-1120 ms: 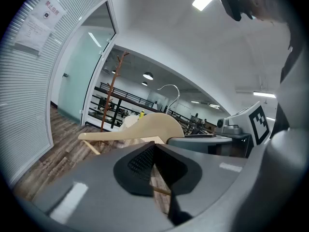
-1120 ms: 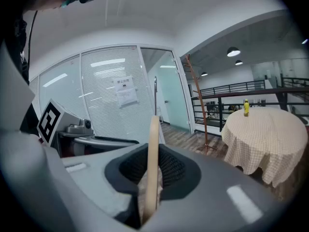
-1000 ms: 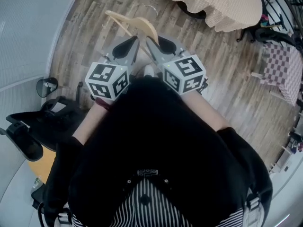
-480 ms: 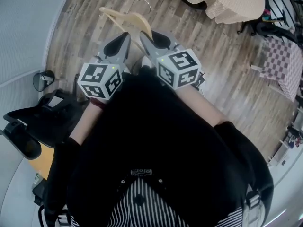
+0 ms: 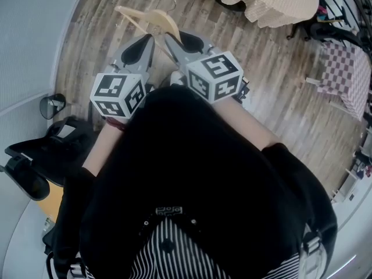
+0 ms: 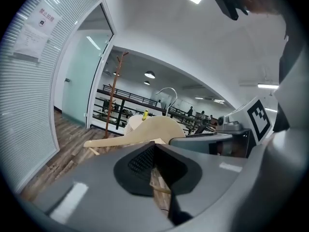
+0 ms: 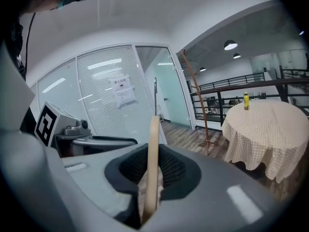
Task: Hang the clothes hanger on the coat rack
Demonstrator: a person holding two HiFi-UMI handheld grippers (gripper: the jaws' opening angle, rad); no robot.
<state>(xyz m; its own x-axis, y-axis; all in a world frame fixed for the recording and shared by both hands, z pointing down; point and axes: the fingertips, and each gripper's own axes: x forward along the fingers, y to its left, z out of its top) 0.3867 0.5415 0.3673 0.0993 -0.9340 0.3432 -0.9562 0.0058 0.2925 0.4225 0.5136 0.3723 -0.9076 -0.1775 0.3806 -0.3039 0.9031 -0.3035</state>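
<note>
Hanger (image 5: 152,20) partly hidden behind jaws. Right gripper (image 7: 152,153) clamped on hanger's edge. Left gripper (image 6: 154,146) nearly closed just under hanger, hold unclear. Rack (image 7: 201,106) well beyond hanger. Plank floor (image 5: 244,68), clothed table (image 7: 260,124).

hanger (image 5: 154,19) in right tongs (image 5: 167,37), left tongs (image 5: 149,37) alongside, coat rack (image 7: 196,99) left of table (image 7: 263,129)

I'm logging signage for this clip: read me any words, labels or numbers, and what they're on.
Nothing reads clearly.
Paper notice on the glass wall: red heading, too blurred to read.
Marker cubes: square patterns only, no letters.
White mark on the person's clothing: too small to read.
</note>
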